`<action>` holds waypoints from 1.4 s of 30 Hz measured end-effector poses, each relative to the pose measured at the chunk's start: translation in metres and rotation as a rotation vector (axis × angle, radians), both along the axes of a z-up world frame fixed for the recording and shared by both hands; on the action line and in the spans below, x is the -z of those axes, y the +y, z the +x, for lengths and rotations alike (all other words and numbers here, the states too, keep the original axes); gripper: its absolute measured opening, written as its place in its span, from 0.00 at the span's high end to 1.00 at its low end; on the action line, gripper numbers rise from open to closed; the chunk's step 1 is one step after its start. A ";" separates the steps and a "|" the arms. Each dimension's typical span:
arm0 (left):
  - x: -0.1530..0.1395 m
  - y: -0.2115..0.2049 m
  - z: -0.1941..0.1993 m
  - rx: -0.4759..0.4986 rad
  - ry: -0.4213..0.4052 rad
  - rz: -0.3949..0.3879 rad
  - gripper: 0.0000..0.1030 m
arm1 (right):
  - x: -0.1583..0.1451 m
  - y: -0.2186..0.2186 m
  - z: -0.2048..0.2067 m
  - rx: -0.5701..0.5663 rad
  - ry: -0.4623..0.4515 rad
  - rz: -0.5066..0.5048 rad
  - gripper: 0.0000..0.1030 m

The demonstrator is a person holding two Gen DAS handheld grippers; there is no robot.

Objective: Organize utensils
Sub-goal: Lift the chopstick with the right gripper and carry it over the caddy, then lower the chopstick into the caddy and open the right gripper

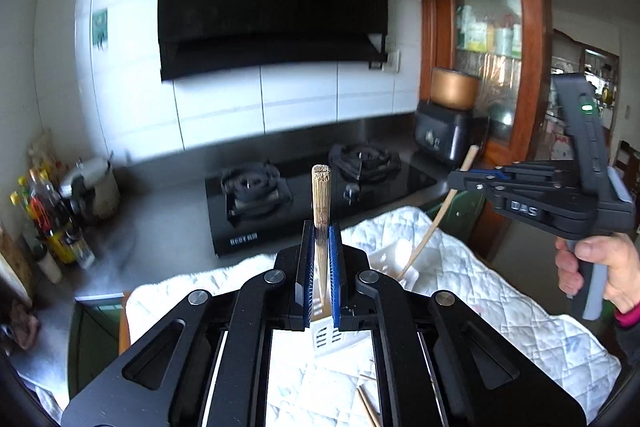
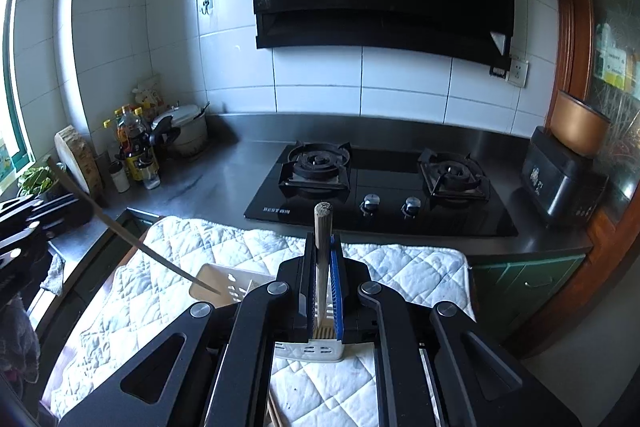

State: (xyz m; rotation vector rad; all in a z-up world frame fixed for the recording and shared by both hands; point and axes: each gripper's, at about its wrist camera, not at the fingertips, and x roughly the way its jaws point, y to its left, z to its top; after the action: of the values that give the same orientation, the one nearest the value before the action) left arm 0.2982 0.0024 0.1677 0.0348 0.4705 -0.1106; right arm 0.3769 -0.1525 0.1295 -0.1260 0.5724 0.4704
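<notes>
Your left claw (image 1: 320,247) clenched on pale bamboo chopstick (image 1: 321,195), stick upright btwn blue pads, lower tip over white slotted plastic utensil holder (image 1: 326,337). Your right claw (image 2: 322,259) clenched on second pale bamboo chopstick (image 2: 322,227), also upright, tip just above same holder (image 2: 310,349). Holder sits on white quilted cloth (image 2: 180,247) on steel counter (image 2: 224,171), in front of black gas hob (image 2: 380,187). Loose chopsticks (image 1: 368,407) lie on cloth near holder. Your hand (image 1: 600,267) grips right tool's handle.
</notes>
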 end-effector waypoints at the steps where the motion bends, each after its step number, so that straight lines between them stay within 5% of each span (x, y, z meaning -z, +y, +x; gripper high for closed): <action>1: 0.005 0.000 0.006 0.001 0.018 -0.001 0.95 | 0.004 0.001 0.001 -0.004 0.007 -0.006 0.94; 12: 0.052 0.012 0.039 -0.015 0.131 -0.032 0.94 | 0.034 0.006 0.011 -0.013 0.059 -0.011 0.93; 22: 0.054 0.018 0.038 -0.019 0.126 -0.076 0.91 | 0.032 0.003 0.005 -0.003 0.042 -0.005 0.84; 26: 0.043 0.018 0.025 -0.018 0.103 -0.091 0.91 | 0.023 -0.008 -0.007 0.008 0.018 0.017 0.73; 28: 0.036 0.018 0.014 -0.021 0.084 -0.099 0.80 | 0.019 -0.015 -0.018 0.011 0.002 0.026 0.70; 29: 0.032 0.018 0.007 -0.025 0.069 -0.105 0.63 | 0.017 -0.019 -0.024 0.012 -0.006 0.028 0.64; 30: 0.030 0.017 0.000 -0.029 0.054 -0.104 0.59 | 0.016 -0.022 -0.030 0.011 -0.013 0.029 0.63; 42: 0.044 0.009 -0.095 -0.002 0.017 -0.169 0.56 | 0.057 -0.052 -0.126 -0.055 -0.016 0.018 0.59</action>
State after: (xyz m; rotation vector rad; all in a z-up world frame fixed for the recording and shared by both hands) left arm 0.2030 0.0112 0.1239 -0.1325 0.4764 -0.1487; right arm 0.2510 -0.2049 0.0724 -0.1282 0.5502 0.5280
